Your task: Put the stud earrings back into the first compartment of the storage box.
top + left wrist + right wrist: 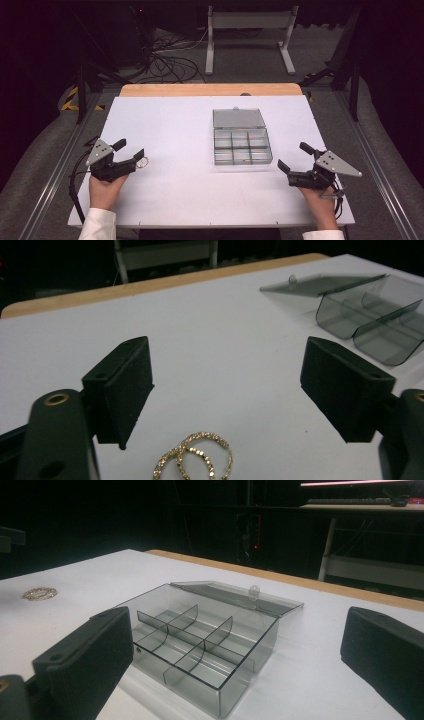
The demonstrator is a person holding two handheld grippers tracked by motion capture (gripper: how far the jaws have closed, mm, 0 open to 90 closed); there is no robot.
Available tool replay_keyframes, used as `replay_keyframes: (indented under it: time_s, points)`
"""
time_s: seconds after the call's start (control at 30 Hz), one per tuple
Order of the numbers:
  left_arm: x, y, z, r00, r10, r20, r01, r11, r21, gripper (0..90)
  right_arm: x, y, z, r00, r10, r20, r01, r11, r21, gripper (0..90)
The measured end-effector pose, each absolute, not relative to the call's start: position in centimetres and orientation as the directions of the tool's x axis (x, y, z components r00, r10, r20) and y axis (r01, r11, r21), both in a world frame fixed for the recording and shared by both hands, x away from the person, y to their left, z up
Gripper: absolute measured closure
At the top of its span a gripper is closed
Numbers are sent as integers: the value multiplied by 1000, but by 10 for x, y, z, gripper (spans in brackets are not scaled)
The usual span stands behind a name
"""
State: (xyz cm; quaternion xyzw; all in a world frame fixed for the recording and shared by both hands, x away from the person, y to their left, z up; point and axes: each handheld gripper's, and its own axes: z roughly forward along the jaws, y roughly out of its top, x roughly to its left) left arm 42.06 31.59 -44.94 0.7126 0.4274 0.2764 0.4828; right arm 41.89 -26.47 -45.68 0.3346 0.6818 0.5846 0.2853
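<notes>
A clear grey compartment box (242, 146) stands mid-table, its lid (238, 118) lying open flat behind it; the compartments look empty. Two gold hoop earrings (143, 161) lie overlapping on the white table (170, 125), just right of my left gripper (131, 149). That gripper is open and holds nothing; in the left gripper view the earrings (195, 460) lie on the table low between its jaws, with the box (370, 320) far right. My right gripper (293, 156) is open and empty, just right of the box. The right gripper view faces the box (200, 640), earrings (39, 593) far left.
A wooden strip (210, 89) runs along the table's far edge. Beyond it stand a metal frame (250, 35) and loose cables (170, 62) on the floor. Metal rails (55, 165) flank the table on both sides.
</notes>
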Motion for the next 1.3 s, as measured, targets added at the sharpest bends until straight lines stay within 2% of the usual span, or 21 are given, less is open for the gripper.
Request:
replay_keyframes:
  time_s: [0.03,0.17,0.4,1.07,1.3]
  points:
    - [422,316,-450,476,879,-16,353,-175,919,246,419,-265,-457,-613,790,2,123,93,988,11]
    - [434,319,-457,440,898,2,422,-209,882,338,419,-264,-457,-615,789,2,130,98,987,18]
    - [448,320,-465,455,890,28,456,-260,851,436,420,-261,-458,-621,784,-13,133,122,984,20]
    - [471,317,-486,554,831,48,541,-404,738,543,420,-261,-459,-624,781,-10,139,124,982,20]
    - [473,316,-489,572,818,52,548,-429,718,621,420,-262,-459,-625,781,-10,138,123,983,20]
